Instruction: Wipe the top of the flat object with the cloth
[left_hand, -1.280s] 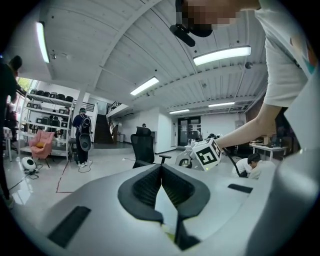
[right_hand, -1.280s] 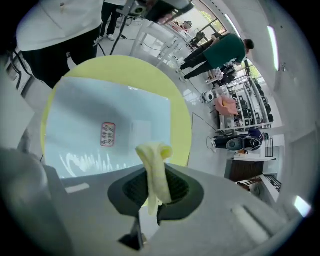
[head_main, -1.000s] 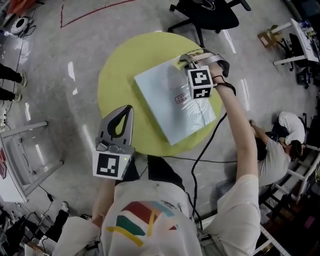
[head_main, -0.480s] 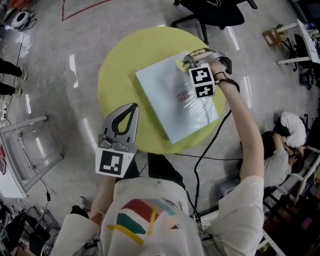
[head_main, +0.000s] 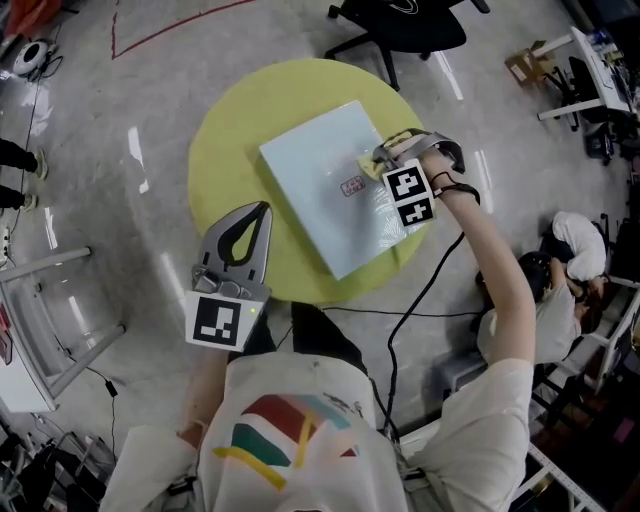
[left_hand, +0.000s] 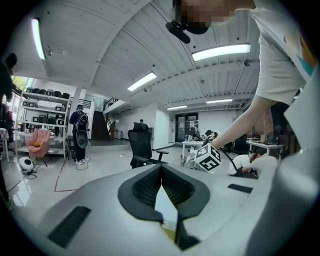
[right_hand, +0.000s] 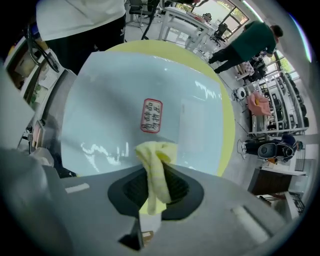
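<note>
A pale blue flat panel (head_main: 330, 185) with a small red label (head_main: 351, 186) lies on the round yellow table (head_main: 225, 150). My right gripper (head_main: 378, 158) is shut on a yellow cloth (head_main: 372, 166), which rests on the panel's right part just beside the label. In the right gripper view the cloth (right_hand: 156, 165) hangs from the jaws over the panel (right_hand: 125, 100), below the label (right_hand: 152, 115). My left gripper (head_main: 258, 212) hovers at the table's near left edge, jaws shut and holding nothing; its own view shows the closed jaws (left_hand: 161, 169) pointing out into the room.
A black office chair (head_main: 400, 25) stands beyond the table. A person (head_main: 560, 270) sits on the floor at the right. A black cable (head_main: 420, 290) trails from my right arm. A clear stand (head_main: 55, 320) is at the left.
My right gripper has dragged the cloth from the panel's far right corner toward me, down to beside the red label. The left gripper has barely moved.
</note>
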